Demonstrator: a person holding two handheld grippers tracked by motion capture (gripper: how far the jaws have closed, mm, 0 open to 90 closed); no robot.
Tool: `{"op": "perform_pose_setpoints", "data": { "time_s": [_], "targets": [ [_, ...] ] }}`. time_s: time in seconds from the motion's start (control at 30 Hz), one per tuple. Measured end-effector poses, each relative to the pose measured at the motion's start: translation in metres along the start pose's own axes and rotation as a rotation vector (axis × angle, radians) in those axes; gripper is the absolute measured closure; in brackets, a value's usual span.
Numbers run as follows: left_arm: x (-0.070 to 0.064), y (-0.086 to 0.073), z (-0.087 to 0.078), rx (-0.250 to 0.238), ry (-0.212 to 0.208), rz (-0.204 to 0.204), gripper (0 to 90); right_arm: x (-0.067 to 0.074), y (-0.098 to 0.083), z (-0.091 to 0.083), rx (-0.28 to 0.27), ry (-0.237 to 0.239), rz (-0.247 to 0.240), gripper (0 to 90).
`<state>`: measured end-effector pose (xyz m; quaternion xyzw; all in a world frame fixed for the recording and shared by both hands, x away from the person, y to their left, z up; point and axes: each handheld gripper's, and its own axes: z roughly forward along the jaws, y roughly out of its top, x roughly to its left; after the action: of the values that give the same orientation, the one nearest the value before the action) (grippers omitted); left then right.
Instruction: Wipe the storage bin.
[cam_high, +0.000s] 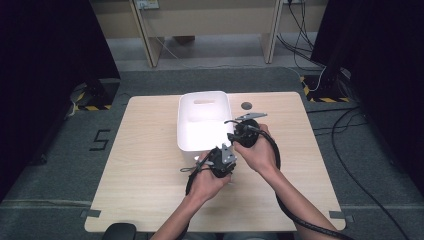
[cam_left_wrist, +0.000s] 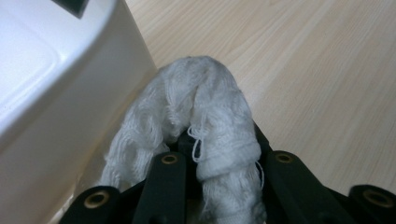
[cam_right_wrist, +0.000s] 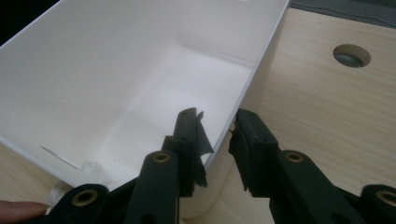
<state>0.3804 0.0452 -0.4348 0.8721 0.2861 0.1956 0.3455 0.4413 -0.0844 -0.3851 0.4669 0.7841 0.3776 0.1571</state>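
The left gripper (cam_high: 221, 161) is clamped tight on a bunched white knitted cloth (cam_left_wrist: 196, 116), which bulges up out of the jaws in an arch; it sits just outside the near wall of the white plastic bin (cam_high: 186, 142), low over the wooden table (cam_high: 145, 175). The right gripper (cam_high: 239, 134) has its jaws straddling the bin's right-hand wall near the near corner, one jaw inside and one outside, and they stand a little apart from the rim (cam_right_wrist: 261, 60) with visible gaps, so the bin is not yet pinched. The main risk, as I judge it, is that the bin is light and unsteadied: if the cloth is lifted over the wall and brushes it, the bin could slide or tip before the right jaws bite. A second risk lies in the cloth itself, since loose threads (cam_left_wrist: 198, 140) hang by the jaw and could snag there on release, dragging the cloth back out. The folded bundle may also unroll and drape over the rim instead of dropping inside. The right jaws closing askew on the thin wall could slip off it
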Motion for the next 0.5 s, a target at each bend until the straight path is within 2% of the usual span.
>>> {"op": "perform_pose_setpoints", "data": {
  "time_s": [0.5],
  "targets": [
    [0.001,0.011,-0.008,-0.023,0.000,0.009,75.7,0.000,0.000,0.000,0.004,0.002,0.001,71.2]
  ]
}}
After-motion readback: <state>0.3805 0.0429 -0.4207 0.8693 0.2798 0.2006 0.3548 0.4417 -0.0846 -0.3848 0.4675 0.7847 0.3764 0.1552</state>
